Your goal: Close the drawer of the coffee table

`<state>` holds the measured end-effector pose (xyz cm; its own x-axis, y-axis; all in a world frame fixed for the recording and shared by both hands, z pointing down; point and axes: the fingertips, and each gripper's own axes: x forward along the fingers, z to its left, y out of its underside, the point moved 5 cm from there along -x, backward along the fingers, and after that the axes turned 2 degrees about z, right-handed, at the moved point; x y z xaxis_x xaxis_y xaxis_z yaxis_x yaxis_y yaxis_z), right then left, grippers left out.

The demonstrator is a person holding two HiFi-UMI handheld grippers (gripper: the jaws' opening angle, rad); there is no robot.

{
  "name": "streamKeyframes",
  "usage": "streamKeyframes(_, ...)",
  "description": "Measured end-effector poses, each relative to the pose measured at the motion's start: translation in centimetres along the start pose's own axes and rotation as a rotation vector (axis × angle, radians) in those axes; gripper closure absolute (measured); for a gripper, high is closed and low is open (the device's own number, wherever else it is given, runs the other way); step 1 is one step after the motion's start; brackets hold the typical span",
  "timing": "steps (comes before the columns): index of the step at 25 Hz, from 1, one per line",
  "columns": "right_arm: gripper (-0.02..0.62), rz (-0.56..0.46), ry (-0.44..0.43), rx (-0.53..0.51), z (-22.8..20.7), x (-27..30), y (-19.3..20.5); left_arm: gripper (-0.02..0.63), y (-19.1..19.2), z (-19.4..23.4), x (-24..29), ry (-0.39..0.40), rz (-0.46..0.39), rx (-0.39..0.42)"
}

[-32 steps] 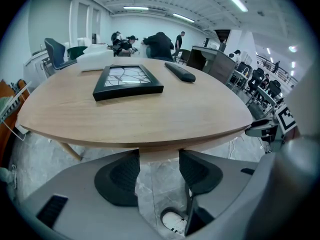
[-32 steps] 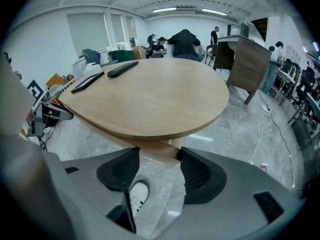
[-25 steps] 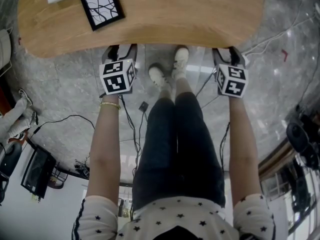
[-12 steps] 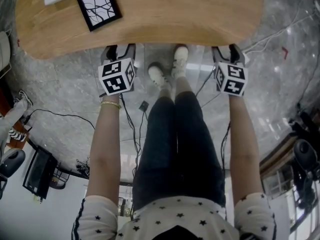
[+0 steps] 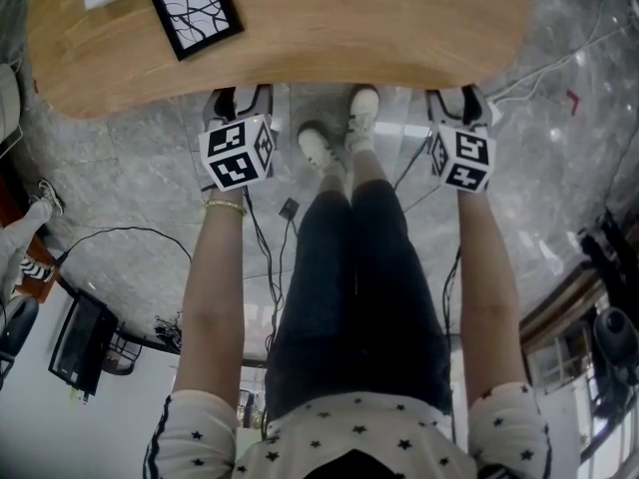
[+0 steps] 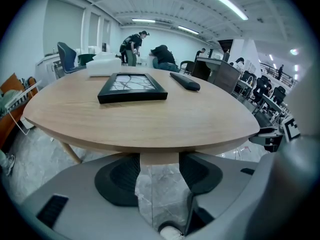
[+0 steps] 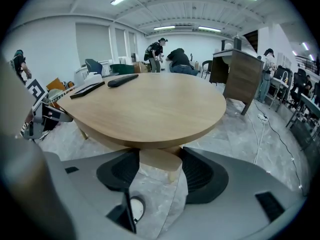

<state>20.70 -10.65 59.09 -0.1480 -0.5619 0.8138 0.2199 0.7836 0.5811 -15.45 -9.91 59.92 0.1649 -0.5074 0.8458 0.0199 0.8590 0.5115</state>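
One oval wooden coffee table (image 5: 399, 28), one black picture frame (image 5: 195, 10), one dark remote (image 6: 185, 81), one white box (image 6: 104, 66), two grippers, left gripper (image 6: 159, 169) and right gripper (image 7: 159, 171), two white shoes (image 5: 318, 148)

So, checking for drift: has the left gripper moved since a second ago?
No, not noticeably. In the head view the left gripper sits tucked at the near edge of the coffee table, as before.

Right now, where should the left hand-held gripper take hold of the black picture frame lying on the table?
Probably its near border rail, approached from the person's side: the black picture frame lies flat on the table, that raised edge facing the left hand-held gripper.
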Motion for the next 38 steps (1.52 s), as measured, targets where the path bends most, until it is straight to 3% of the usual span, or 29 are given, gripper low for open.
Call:
streamKeyframes(7, 0.327, -0.025, 0.006, 0.004, 0.0, 0.0, 0.0, 0.351, 0.0, 0.0, 0.1, 0.000, -0.017, 0.001)
streamKeyframes(23, 0.327, 0.042, 0.037, -0.052, 0.1, -1.4, -0.3, 0.353, 0.2, -0.2, -1.1, -0.010, 0.003, -0.007)
streamKeyframes(30, 0.331, 0.054, 0.033, -0.020, 1.2, -3.0, -0.3, 0.410, -0.1, -0.5, -3.2, -0.013, 0.001, -0.009)
streamKeyframes(38, 0.454, 0.034, 0.034, -0.013, 2.8, -6.4, -1.8, 0.493, -1.1, -1.6, -7.3, -0.023, -0.022, -0.027)
